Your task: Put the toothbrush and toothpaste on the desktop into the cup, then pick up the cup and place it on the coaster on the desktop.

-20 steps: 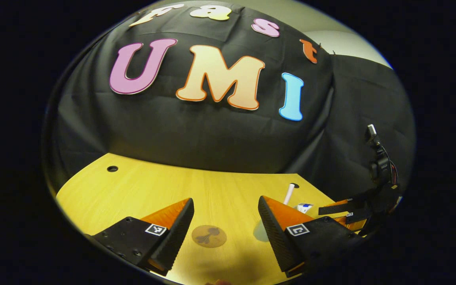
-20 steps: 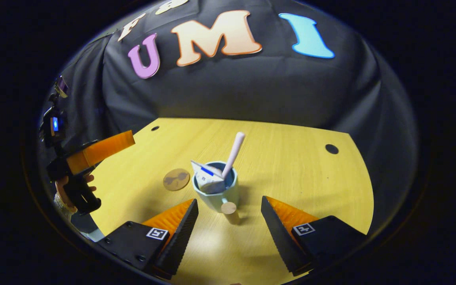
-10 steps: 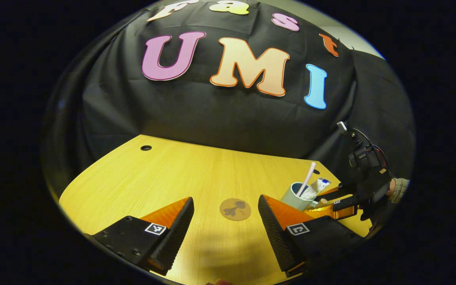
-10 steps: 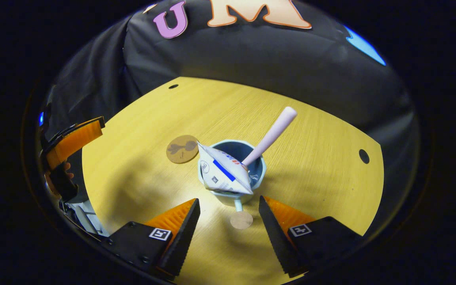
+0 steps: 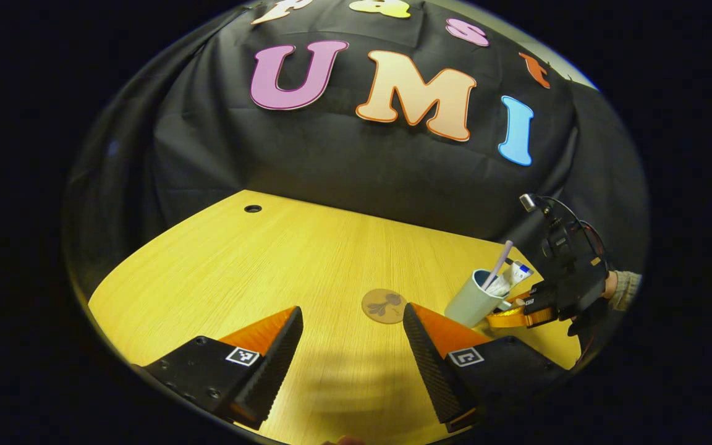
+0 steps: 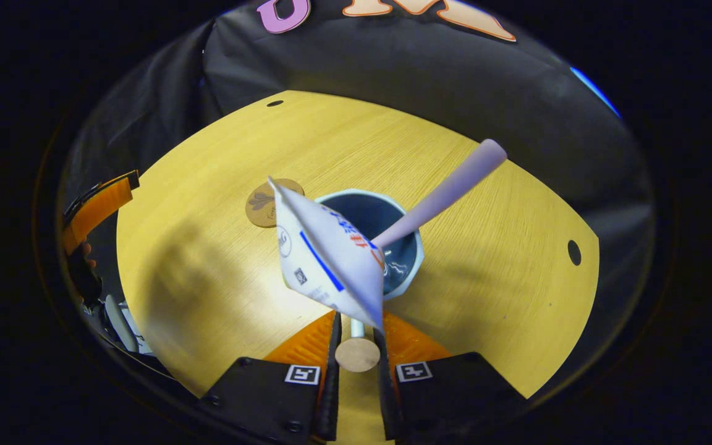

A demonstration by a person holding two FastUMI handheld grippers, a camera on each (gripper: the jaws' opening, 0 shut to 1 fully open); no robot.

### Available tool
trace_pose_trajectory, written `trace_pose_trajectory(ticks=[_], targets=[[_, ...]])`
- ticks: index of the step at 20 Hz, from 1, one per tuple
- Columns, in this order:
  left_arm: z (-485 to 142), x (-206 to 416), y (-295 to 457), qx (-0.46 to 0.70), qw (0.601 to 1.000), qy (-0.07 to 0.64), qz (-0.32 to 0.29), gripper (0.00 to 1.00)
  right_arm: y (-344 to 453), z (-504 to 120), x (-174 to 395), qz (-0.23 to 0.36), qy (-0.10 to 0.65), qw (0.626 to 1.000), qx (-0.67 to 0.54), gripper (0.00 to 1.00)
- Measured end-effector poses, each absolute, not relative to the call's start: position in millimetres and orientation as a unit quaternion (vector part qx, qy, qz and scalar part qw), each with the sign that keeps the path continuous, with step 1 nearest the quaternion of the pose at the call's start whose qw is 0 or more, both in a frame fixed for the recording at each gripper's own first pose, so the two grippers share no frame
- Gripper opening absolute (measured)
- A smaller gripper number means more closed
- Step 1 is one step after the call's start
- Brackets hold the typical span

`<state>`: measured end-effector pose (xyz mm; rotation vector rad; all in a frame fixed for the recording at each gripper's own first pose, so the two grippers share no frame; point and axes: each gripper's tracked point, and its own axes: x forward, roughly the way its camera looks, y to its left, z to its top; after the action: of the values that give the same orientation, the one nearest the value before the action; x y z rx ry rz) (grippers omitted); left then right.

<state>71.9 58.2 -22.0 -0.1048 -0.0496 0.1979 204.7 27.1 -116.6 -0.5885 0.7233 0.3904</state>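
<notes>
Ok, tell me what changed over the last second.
The right tongs moved in on the cup and closed on its wooden handle knob; a second ago they were open, short of it. The toothbrush and toothpaste stayed in the cup, the coaster stayed bare, the left tongs stayed open.

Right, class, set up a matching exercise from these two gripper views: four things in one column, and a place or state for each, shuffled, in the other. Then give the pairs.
Things:
1. toothbrush
2. coaster
3. right gripper
4. left gripper

States:
A. open, holding nothing
B. bare on the table, beside the cup
C. standing in the cup next to the toothpaste, leaning over the rim
D. closed on the cup's wooden handle

Pairs: 1-C, 2-B, 3-D, 4-A
</notes>
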Motion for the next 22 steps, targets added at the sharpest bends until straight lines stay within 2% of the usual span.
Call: trace_pose_trajectory(ticks=[7, 9, 22], targets=[[-24.7, 69.2, 52.1, -0.059, 0.993, -0.023, 0.095, 0.94, 29.0, -110.5, 205.0, 0.184, 0.339, 0.876, -0.289, 0.20], [-25.5, 66.0, 52.7, -0.060, 0.993, -0.024, 0.096, 0.94, 36.8, -106.1, 202.5, 0.185, 0.335, 0.876, -0.295, 0.22], [-56.2, 34.2, 85.5, -0.088, 0.988, -0.010, 0.129, 0.94, 166.3, -102.1, 218.2, 0.245, 0.296, 0.873, -0.301, 0.19]])
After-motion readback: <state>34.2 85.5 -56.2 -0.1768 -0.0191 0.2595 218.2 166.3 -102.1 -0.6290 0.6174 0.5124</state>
